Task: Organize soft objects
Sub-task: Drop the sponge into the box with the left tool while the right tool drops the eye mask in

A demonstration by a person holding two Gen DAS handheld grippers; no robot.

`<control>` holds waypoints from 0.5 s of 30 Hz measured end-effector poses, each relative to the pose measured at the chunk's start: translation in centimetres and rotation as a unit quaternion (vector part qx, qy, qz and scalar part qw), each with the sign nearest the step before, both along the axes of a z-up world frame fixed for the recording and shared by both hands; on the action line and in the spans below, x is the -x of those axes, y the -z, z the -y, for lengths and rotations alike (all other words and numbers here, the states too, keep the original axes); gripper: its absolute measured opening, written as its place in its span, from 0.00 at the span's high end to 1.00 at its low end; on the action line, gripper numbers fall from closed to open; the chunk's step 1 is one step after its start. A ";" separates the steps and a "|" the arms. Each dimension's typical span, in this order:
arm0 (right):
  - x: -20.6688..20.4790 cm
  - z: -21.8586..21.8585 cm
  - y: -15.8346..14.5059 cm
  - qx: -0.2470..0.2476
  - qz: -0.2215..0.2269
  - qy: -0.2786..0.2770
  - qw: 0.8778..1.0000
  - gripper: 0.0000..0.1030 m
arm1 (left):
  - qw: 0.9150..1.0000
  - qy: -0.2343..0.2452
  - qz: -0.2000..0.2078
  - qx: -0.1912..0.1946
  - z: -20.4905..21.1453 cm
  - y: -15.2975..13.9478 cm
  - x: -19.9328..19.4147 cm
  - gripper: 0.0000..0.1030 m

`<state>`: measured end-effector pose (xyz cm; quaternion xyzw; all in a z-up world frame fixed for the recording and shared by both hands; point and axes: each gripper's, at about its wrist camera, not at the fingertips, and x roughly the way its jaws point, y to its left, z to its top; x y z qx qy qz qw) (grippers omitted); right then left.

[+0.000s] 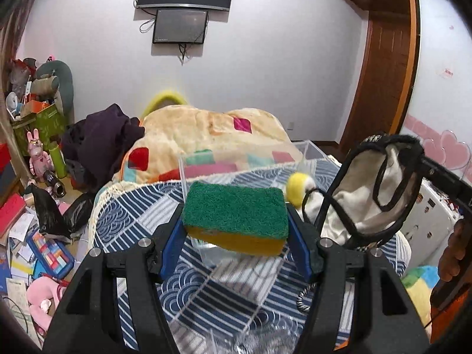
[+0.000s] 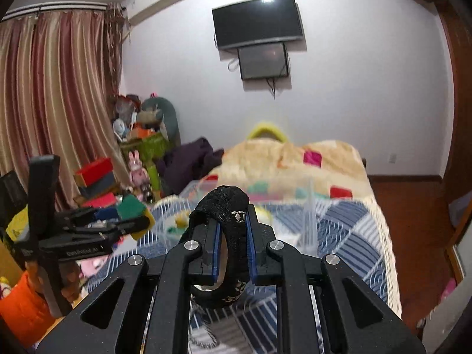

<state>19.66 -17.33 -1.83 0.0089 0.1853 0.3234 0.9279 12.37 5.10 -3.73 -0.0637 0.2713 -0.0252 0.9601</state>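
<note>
My left gripper is shut on a green-and-yellow sponge, held above a clear plastic bin on the blue patterned cloth. The sponge also shows in the right wrist view. My right gripper is shut on the black rim of a small fabric bag and holds it up. In the left wrist view the bag hangs open at the right, with a white lining. A yellow-and-white soft toy sits just behind the sponge.
A bed with a cream patchwork blanket lies beyond the bin. Dark clothes are heaped at its left. The floor at left is littered with boxes, papers and pink plush toys. A wooden door stands at the right.
</note>
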 end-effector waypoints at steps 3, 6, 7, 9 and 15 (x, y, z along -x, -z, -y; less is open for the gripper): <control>-1.0 -0.5 -0.8 -0.010 0.007 0.009 1.000 0.87 | 1.000 -0.005 0.004 0.002 -0.4 -0.1 -1.0 0.39; -2.1 -1.0 -1.3 -0.017 0.010 0.020 1.000 0.87 | 1.000 -0.010 0.006 0.003 -0.8 -0.1 -2.3 0.39; -2.5 -1.2 -1.4 -0.020 0.008 0.022 1.000 0.87 | 1.000 -0.011 0.005 0.004 -0.9 0.1 -2.8 0.39; -3.4 -1.7 -1.2 -0.026 -0.002 0.025 0.999 0.87 | 1.000 -0.013 -0.003 0.006 -1.1 0.5 -3.8 0.39; -5.3 -3.7 0.4 -0.010 -0.024 0.033 0.999 0.87 | 0.999 -0.012 -0.042 0.018 -1.3 2.7 -6.7 0.39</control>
